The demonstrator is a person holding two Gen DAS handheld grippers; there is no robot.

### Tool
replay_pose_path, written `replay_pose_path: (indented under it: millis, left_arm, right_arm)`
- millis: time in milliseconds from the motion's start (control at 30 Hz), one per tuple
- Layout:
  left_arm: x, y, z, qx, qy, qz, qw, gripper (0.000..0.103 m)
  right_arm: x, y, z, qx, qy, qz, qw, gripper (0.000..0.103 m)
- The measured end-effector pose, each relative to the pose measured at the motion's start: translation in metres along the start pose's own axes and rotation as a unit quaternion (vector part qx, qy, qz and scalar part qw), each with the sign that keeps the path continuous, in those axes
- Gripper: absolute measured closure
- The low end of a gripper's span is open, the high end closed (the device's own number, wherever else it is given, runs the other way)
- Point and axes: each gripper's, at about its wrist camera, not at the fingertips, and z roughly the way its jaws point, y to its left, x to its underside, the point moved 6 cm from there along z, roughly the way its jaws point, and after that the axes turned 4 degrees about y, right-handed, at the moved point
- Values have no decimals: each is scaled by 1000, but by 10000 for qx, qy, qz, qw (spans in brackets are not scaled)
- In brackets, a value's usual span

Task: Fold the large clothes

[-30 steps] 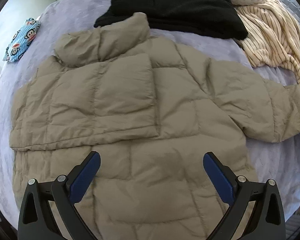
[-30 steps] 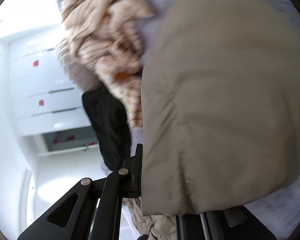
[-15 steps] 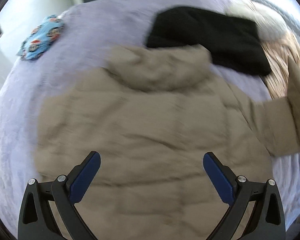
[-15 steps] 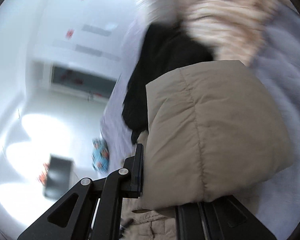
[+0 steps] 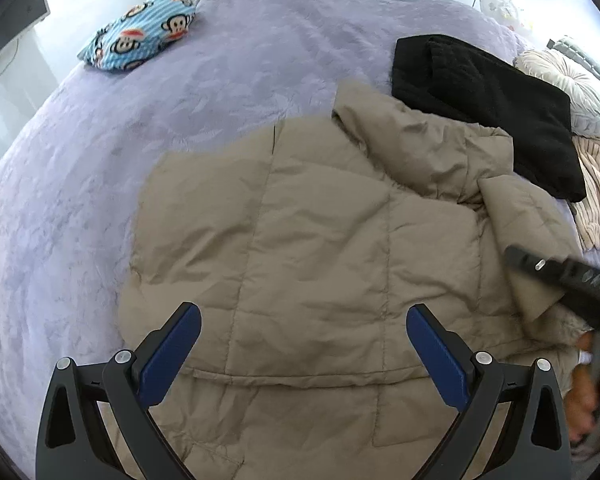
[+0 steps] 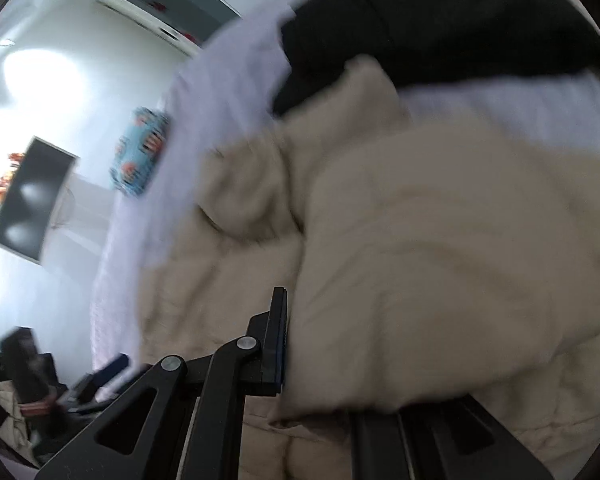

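Sleeve (image 6: pixel 420 260) swung across jacket (image 5: pixel 320 240), clamped in right claw (image 6: pixel 320 380), left claw (image 5: pixel 304 344) gaping above

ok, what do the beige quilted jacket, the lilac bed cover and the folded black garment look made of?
Beige quilted jacket: thin woven synthetic shell, probably nylon or polyester, over padding; stitched panels puff and crinkle with a faint sheen. Lilac bed cover: plush, fleece-like fabric; matte, with a soft nap and an embossed leafy pattern. Folded black garment: thick knit or fleece, ribbed in places, matte; exact fibre unclear.
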Motion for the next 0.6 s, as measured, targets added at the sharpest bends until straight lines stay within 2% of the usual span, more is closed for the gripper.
replay_pose_path:
  millis: [133,167,200,267,400,533,567,600]
  left_arm:
    - [1,-7,8,106,50,-1,9999,0]
    - [1,-9,9,141,54,7,9999,0]
    - [1,-13,9,170,43,19,9998,0]
    - [-1,-19,7,237,10,39,9997,0]
    - [-7,-23,5,394,-38,-35,9992,0]
    - [-14,-20,4,565,-96,-130,9983,0]
    - [-15,-18,3,638,-119,-166,9978,0]
    - [-16,-15,1,742,-157,-231,9969,0]
  right_arm:
    - [3,-17,8,-63,123,372,9992,88]
    - [-2,-17,10,-99,132,416,9990,78]
    - [-3,-16,5,-156,122,426,9989,58]
    - [-2,-8,-13,-314,15,366,9988,32]
    - [5,-15,-51,-253,-335,556,9976,32]
    - [4,-57,-76,-147,-763,1268,9889,35]
    - [0,-66,-78,-86,-810,1424,9864,55]
    - [-2,-69,-81,-70,-835,1509,9850,83]
